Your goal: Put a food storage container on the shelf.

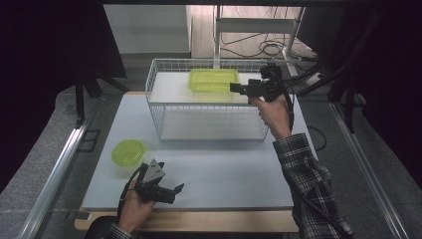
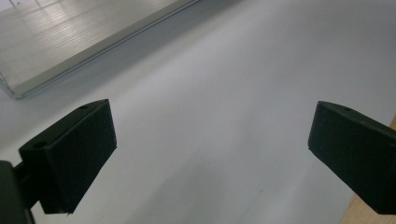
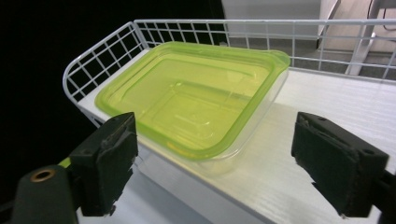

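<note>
On the upper shelf of the white wire rack [image 1: 159,87] lies a rectangular green container [image 1: 213,80], near the rack's back rail. The right gripper [image 1: 232,88] is just beside the container's right edge; its jaws stand wide apart and hold nothing — the container sits free between and beyond them in the right gripper view [image 3: 191,100]. Left of the rack, on the bench [image 1: 229,174], rests a round green lid [image 1: 128,152]. In front of the rack the left gripper [image 1: 178,188] hovers low, jaws wide, empty. No writing or label can be read anywhere.
</note>
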Available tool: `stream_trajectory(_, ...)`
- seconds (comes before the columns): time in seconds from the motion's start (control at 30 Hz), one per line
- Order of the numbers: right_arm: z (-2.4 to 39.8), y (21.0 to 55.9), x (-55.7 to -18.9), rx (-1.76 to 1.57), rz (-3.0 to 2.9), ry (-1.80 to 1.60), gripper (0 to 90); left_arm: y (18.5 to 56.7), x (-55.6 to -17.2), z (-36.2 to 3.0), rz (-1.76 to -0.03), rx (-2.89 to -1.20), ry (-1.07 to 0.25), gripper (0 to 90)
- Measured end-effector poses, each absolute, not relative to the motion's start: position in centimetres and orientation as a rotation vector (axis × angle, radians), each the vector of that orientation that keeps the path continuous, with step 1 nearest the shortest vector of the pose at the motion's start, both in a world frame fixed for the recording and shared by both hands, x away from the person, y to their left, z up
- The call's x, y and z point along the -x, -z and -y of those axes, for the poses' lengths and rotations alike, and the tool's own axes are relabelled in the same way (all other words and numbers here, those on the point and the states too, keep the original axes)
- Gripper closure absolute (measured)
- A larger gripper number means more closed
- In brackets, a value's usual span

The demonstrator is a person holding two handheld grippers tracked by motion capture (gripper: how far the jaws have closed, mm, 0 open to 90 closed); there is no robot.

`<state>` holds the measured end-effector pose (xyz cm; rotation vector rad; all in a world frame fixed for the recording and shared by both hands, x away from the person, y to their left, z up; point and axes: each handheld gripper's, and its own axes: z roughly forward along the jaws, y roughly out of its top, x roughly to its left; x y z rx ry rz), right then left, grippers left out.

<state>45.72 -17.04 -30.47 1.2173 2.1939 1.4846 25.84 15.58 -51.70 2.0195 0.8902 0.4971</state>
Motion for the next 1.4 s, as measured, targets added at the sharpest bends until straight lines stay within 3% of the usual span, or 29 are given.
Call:
stream_trajectory(0.93,18.0,32.5,-40.9,-0.982,-2.294,-1.387,3.1,51.6,-25.8,-15.6,-0.901,-2.036,-0.503,0.7)
stream_trajectory(1.4,19.2,35.4,-38.5,-0.943,-2.308,-1.352,0.0,51.5,-25.9,-15.9,-0.928,-2.021,-0.481,0.8)
